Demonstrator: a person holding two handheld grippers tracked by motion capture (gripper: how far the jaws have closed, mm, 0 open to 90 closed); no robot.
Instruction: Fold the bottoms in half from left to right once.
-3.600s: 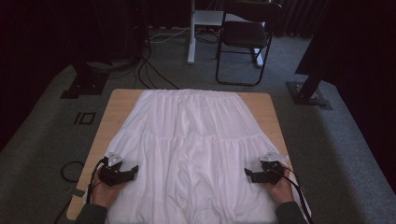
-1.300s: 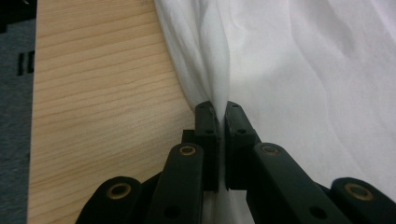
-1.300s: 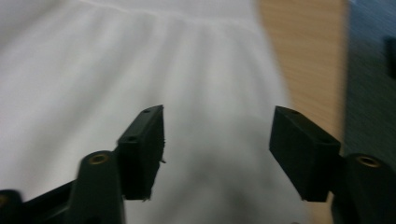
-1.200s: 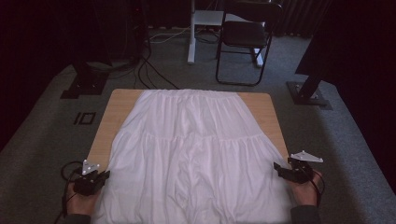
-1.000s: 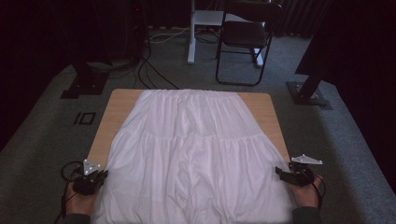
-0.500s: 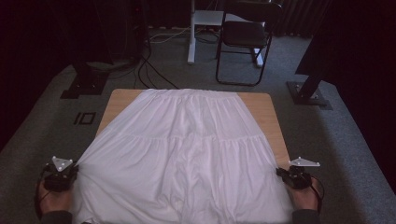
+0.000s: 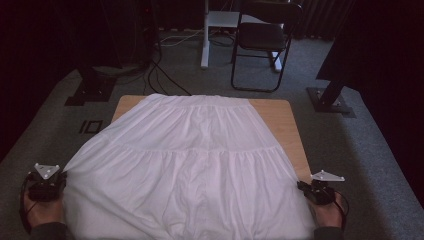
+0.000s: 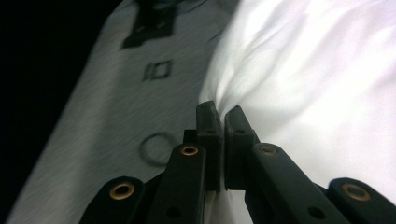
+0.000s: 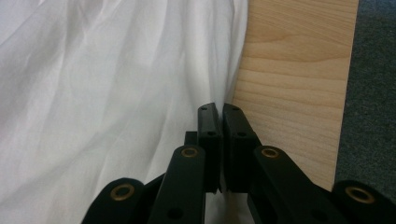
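Note:
A white tiered skirt [image 7: 190, 160] lies spread over the wooden table [image 7: 280, 120], its waistband at the far end. My left gripper [image 7: 61, 176] is out past the table's left side, over the carpet. It is shut on the skirt's left hem corner, which is pulled out taut. In the left gripper view the jaws [image 8: 221, 114] pinch a bunched fold of the skirt [image 8: 303, 84]. My right gripper [image 7: 301, 186] sits at the near right edge, shut on the skirt's right side. In the right gripper view its jaws [image 9: 219, 112] clamp the skirt [image 9: 93, 93] beside bare table [image 9: 289, 70].
Grey carpet surrounds the table. A black folding chair [image 7: 265, 40] and a white post [image 7: 205, 35] stand behind it. Black stand bases [image 7: 92, 90] [image 7: 330, 100] flank the far corners, and cables [image 7: 160, 75] run across the floor at the back left.
My left gripper has moved out to the left with the skirt's edge, drawing the cloth past the table's side. The right hand has stayed in place at the right edge.

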